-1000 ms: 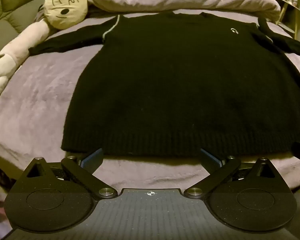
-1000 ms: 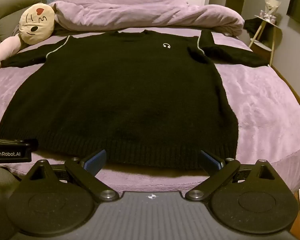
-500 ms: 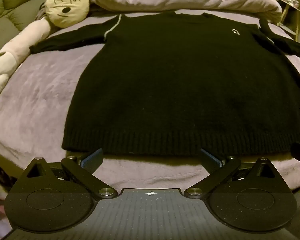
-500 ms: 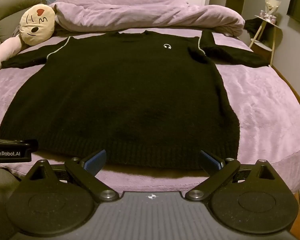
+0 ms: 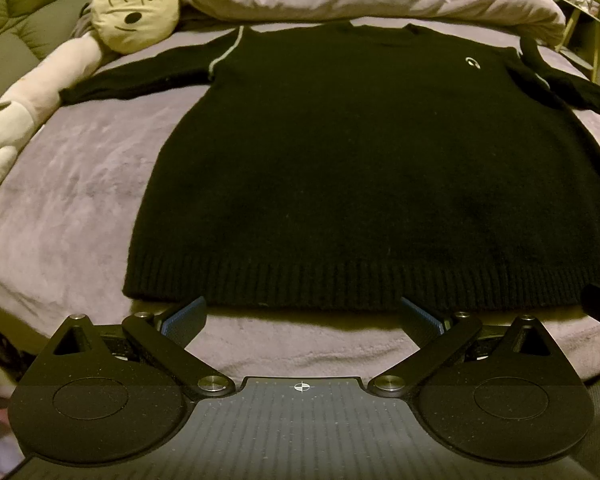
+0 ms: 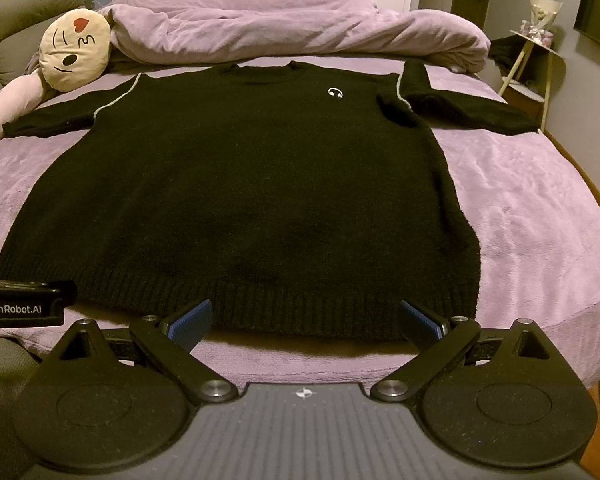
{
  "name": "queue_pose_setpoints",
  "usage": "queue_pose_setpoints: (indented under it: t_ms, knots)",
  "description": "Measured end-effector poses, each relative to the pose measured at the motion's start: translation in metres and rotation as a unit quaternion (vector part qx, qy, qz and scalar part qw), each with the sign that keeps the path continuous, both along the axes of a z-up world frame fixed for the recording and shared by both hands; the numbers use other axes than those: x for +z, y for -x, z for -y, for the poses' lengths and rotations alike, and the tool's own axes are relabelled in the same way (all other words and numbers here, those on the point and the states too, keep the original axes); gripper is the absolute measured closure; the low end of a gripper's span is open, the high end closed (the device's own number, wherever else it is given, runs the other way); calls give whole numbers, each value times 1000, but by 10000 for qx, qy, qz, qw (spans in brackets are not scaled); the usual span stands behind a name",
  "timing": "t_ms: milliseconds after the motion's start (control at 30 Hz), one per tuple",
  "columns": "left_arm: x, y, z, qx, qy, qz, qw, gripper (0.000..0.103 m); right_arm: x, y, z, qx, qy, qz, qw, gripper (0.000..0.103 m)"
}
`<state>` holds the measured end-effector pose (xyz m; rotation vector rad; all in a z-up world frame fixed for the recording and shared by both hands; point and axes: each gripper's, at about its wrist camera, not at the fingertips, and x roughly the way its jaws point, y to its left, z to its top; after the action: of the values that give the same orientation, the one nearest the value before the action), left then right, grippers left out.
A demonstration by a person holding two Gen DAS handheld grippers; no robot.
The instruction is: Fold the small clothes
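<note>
A black knit sweater (image 5: 360, 168) lies flat, front up, on a purple bed, sleeves spread to both sides, ribbed hem toward me. It fills the right wrist view too (image 6: 240, 200). My left gripper (image 5: 302, 320) is open and empty, its blue pads just short of the hem's left half. My right gripper (image 6: 306, 318) is open and empty at the hem's right half. The left gripper's body shows at the left edge of the right wrist view (image 6: 20, 302).
A round emoji pillow (image 5: 134, 4) and a long plush toy (image 5: 32, 96) lie at the bed's far left. A bunched purple duvet (image 6: 280, 32) lies behind the collar. A small side table (image 6: 534, 64) stands at the far right. The bed's edge (image 6: 560, 312) drops off on the right.
Both grippers have crept slightly toward the hem. The sweater has not moved.
</note>
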<state>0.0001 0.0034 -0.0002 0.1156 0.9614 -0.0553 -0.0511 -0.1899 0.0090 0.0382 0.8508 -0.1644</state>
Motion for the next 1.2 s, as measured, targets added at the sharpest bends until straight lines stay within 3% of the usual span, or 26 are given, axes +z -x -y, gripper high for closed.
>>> queue_pose_setpoints:
  t_ms: [1200]
  knots:
    - [-3,-2,1,-8,68,-89,9999,0,-2,-3,4,49,-125,1,9999,4]
